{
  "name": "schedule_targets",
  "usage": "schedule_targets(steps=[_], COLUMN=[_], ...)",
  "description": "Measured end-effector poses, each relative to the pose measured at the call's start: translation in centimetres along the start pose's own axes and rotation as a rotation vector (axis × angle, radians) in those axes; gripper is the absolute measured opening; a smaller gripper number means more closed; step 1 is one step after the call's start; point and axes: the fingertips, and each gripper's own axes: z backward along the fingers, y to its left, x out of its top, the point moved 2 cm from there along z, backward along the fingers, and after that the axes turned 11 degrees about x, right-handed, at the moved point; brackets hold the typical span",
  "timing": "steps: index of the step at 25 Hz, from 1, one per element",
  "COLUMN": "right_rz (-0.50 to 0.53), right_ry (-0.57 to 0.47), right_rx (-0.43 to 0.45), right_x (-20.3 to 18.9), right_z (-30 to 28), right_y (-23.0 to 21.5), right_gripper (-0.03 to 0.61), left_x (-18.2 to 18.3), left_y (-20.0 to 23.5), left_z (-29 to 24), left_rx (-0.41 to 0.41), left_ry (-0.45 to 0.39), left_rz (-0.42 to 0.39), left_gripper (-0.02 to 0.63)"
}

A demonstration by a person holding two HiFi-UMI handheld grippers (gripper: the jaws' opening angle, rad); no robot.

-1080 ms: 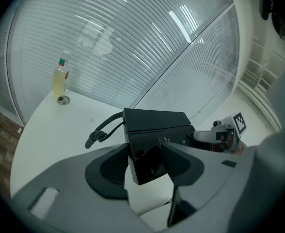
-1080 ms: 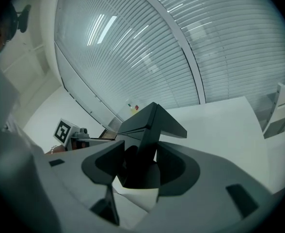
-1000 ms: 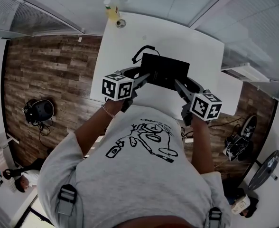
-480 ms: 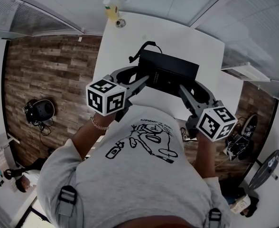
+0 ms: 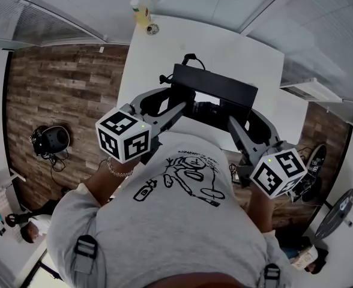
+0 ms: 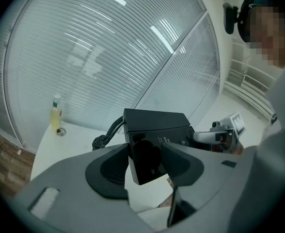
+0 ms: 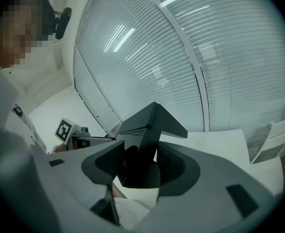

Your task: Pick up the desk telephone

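Observation:
The black desk telephone (image 5: 215,93) is held in the air above the white table (image 5: 248,53), tilted so its near edge is raised. My left gripper (image 5: 178,105) is shut on the phone's left end (image 6: 147,152). My right gripper (image 5: 229,114) is shut on its right end (image 7: 140,154). The coiled handset cord (image 5: 188,59) hangs at the phone's far left corner and shows as a dark curl (image 6: 106,135) in the left gripper view. White table surface is visible under the phone's near edge.
A yellow bottle (image 5: 141,12) and a small round object (image 5: 152,29) stand at the table's far left corner. Glass walls with blinds (image 6: 108,57) rise behind the table. Wood floor (image 5: 62,95) lies to the left, with a dark bag (image 5: 49,140) on it.
Both grippers have risen toward the camera with the telephone between them. The phone has lifted off the table and tipped up at its near edge.

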Motion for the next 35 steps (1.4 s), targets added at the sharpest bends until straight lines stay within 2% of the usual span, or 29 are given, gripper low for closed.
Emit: schedule_targets(steps=[23, 35], right_rz=[-0.002, 0.0], right_ry=[0.007, 0.003], right_rx=[0.0, 0.0], right_x=[-0.17, -0.02], right_z=[-0.12, -0.16], right_y=[-0.23, -0.23], right_gripper=[0.196, 0.198], left_x=[-0.31, -0.17], left_y=[0.19, 0.2], left_z=[-0.24, -0.23], left_rx=[0.006, 0.006], left_ry=[0.006, 0.005], left_rz=[0.039, 0.034], left_gripper=[0.206, 0.206])
